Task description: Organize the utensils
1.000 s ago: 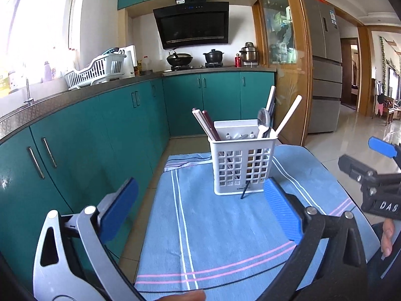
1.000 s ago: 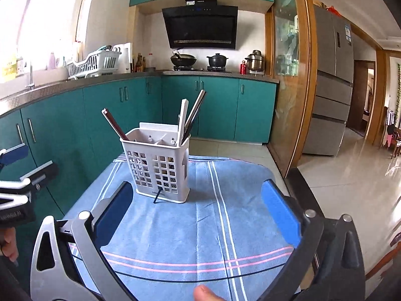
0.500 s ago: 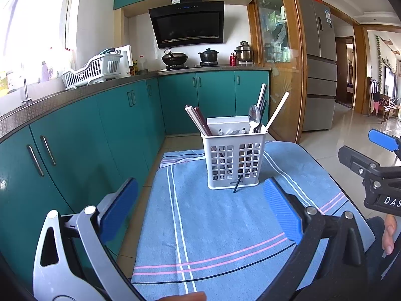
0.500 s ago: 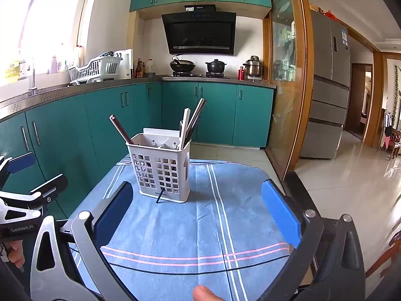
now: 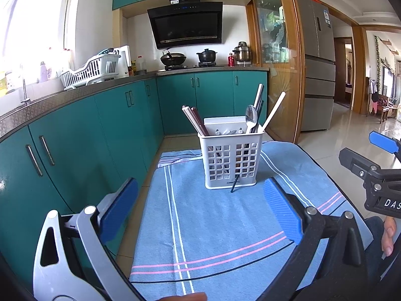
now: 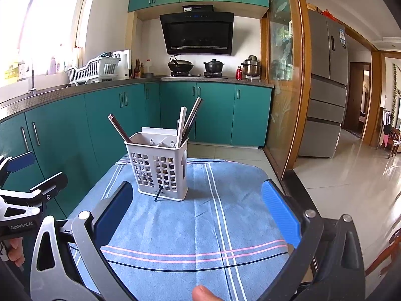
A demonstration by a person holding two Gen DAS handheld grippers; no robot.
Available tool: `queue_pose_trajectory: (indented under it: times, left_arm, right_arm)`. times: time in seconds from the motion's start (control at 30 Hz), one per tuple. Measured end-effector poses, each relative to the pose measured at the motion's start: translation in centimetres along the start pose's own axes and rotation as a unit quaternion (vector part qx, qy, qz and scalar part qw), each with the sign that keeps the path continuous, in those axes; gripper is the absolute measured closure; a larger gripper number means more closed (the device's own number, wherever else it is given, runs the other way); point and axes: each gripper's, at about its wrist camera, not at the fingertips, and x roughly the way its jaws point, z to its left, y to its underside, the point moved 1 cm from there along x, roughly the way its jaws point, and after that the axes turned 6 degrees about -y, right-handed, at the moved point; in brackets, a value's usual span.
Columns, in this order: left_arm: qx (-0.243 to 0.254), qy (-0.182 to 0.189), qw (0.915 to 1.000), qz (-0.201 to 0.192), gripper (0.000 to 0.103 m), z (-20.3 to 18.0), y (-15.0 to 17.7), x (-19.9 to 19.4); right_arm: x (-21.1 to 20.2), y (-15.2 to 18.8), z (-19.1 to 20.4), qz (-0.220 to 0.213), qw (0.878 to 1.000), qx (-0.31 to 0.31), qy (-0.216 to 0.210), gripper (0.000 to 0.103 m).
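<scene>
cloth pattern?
Blue cloth with white, pink and dark stripes; clearest in right wrist view.

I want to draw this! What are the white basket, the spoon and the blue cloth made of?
The basket looks like matte white plastic: moulded walls with a grid of square holes. The spoon looks like polished metal, since its bowl is grey and shiny. The cloth seems a soft woven fabric, maybe cotton: fuzzy surface, stripes, a rumpled far edge.
</scene>
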Motion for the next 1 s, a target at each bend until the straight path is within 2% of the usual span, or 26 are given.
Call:
queue_pose_trajectory:
  times: [1.0]
  left_arm:
    - [0.002, 0.015, 0.9999, 0.003, 0.004, -1.0, 0.1, 0.4]
  right_arm:
    - [-0.3, 0.2, -0.5, 0.005, 1.0, 0.007, 0.012, 0.003]
